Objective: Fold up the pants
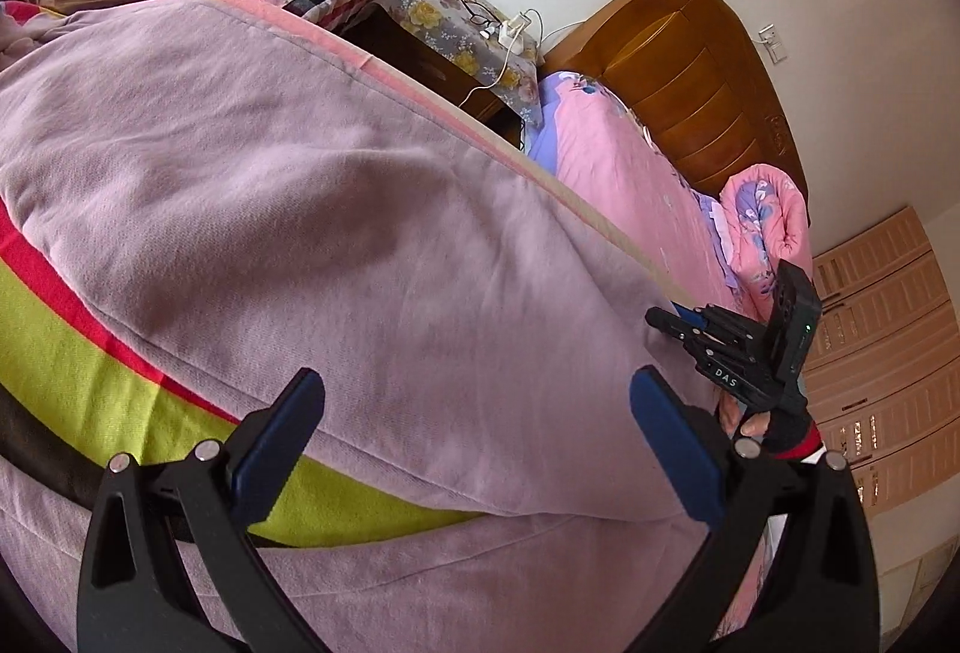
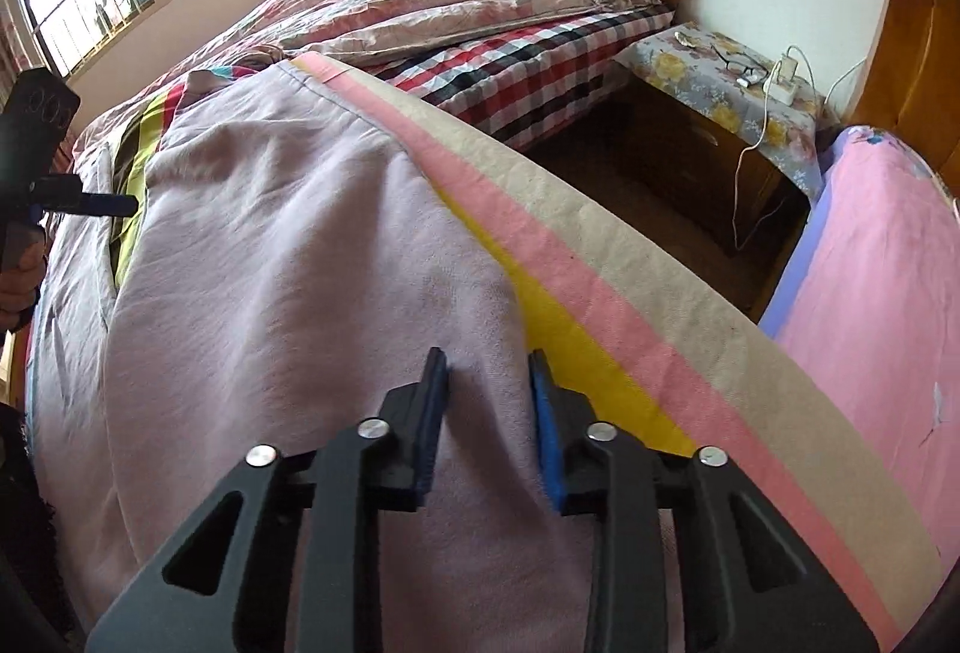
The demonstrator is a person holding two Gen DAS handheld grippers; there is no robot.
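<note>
Nearest the right wrist camera, the right hand-held gripper (image 2: 487, 371) is sitting with its jaws drawn in to a narrow gap, a ridge of the pants (image 2: 288, 263) lying between the 2 blue pads; whether the pads are actually pinching the cloth cannot be told. Nearest the left wrist camera, the left hand-held gripper (image 1: 477, 401) is standing wide open above the cloth, holding nothing.

The pants – pale lilac, fleece-like – are lying spread across a striped blanket (image 2: 630, 293) on the bed (image 2: 540, 47), with a band of green and red blanket showing between 2 lilac layers in the left view.

Handling: the fabric is reading as soft, limp and light, probably grippy rather than slippery – it will be draping and sagging from any single grasp point. Take hold at an edge or seam where 2 layers meet, 1 hand-held gripper to each end of the fold line, pinching the pants only and not the blanket beneath.

Beyond the bed, a nightstand (image 2: 720, 77) is standing by the wall.
</note>
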